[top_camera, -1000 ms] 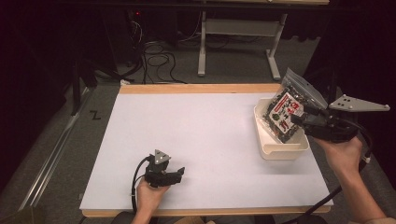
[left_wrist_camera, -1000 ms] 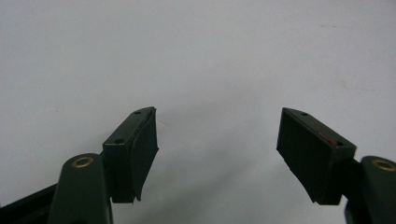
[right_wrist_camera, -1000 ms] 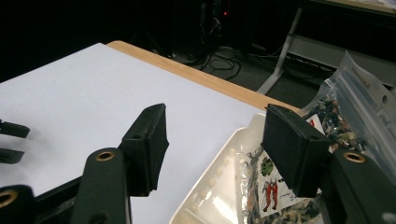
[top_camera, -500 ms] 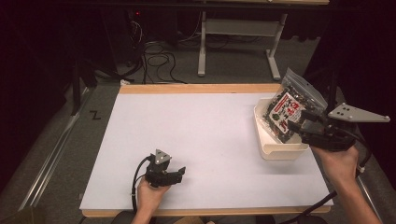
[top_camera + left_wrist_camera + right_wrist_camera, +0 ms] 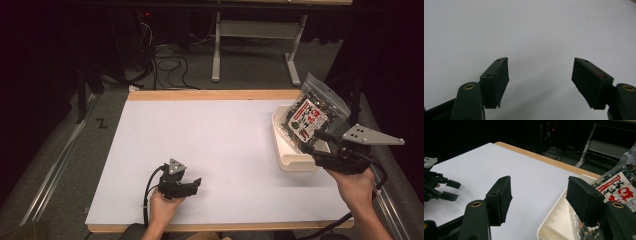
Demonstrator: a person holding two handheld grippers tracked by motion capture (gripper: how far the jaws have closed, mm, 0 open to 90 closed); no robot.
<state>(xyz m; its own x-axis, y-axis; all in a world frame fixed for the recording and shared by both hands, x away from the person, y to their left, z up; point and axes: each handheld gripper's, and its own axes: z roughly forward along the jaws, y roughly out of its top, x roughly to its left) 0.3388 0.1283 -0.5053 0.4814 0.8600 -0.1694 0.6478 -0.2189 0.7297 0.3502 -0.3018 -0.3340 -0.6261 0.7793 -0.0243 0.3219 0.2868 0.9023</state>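
White tray (image 5: 292, 159) at table's (image 5: 225, 135) right edge holds clear bag (image 5: 312, 112) of dark bits, red/white label, text unreadable. R gripper (image 5: 320, 142) jaws apart, empty, by tray. L gripper (image 5: 192, 186) jaws apart, empty.

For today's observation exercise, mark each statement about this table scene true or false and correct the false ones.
1. The snack bag leans in the white tray. True.
2. The right gripper is clamped on the bag. False: its jaws stand open with nothing between them.
3. The left gripper is open over bare table. True.
4. The tray sits at the table's left edge. False: it is at the right edge.
5. The left gripper holds a cup. False: it holds nothing.
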